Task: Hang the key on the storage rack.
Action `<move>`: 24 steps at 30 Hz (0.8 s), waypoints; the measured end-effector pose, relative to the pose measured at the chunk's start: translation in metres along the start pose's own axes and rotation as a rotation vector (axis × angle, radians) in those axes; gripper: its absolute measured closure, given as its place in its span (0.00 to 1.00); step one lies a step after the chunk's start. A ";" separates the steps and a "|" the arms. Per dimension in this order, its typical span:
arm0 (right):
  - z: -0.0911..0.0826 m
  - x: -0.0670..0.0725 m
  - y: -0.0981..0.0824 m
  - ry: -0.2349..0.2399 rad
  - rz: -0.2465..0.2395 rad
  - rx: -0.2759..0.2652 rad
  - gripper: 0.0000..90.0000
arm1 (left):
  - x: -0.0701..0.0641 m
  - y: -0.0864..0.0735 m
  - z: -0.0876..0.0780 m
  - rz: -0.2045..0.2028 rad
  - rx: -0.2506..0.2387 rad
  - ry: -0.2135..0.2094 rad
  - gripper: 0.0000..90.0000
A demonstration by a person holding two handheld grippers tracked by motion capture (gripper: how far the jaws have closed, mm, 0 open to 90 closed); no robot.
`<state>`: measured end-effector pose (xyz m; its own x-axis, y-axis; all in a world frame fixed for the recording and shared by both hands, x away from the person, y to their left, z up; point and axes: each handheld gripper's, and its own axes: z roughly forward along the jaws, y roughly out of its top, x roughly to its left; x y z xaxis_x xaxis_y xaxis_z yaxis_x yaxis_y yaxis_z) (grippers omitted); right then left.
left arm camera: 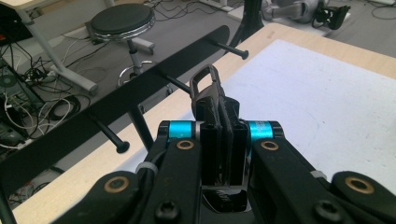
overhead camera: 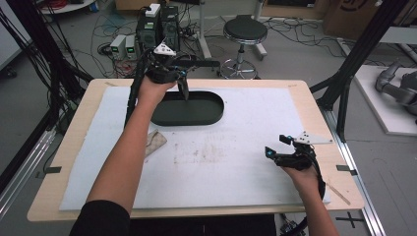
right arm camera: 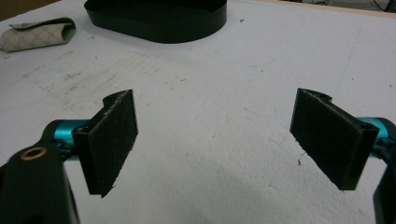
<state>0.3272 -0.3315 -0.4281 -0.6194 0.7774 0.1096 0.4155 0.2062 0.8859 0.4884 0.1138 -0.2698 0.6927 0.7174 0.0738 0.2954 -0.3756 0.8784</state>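
Observation:
My left gripper [overhead camera: 182,74] is raised over the back of the table, above the black oval tray [overhead camera: 196,116]. In the left gripper view its jaws [left arm camera: 219,109] are shut on a small black piece with a metal snap clip [left arm camera: 205,81] sticking out past the tips. Just beyond the clip runs a black bar with pegs [left arm camera: 154,77], also seen as the bar [overhead camera: 199,63] on a thin post over the tray. My right gripper [overhead camera: 277,146] rests low at the right front, open, with bare white mat between its pads [right arm camera: 114,140].
A patterned beige pouch [overhead camera: 156,141] lies on the white mat [overhead camera: 226,167] left of centre, near the tray [right arm camera: 159,23]. Behind the table are a round stool [overhead camera: 244,32], computer boxes [overhead camera: 157,27] and loose cables. Black frame posts [overhead camera: 351,64] stand at the right.

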 end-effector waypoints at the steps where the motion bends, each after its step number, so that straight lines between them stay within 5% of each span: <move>1: 0.000 0.000 0.000 0.000 0.001 0.001 0.17 | 0.001 0.001 0.002 0.002 0.004 0.006 0.97; 24: 0.000 -0.002 -0.001 0.002 0.001 0.004 0.17 | -0.009 -0.008 0.044 0.011 0.096 -0.001 0.97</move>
<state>0.3281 -0.3333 -0.4295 -0.6206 0.7762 0.1116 0.4186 0.2075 0.8842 0.5089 0.0843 -0.2980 0.6965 0.7128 0.0826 0.3496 -0.4376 0.8284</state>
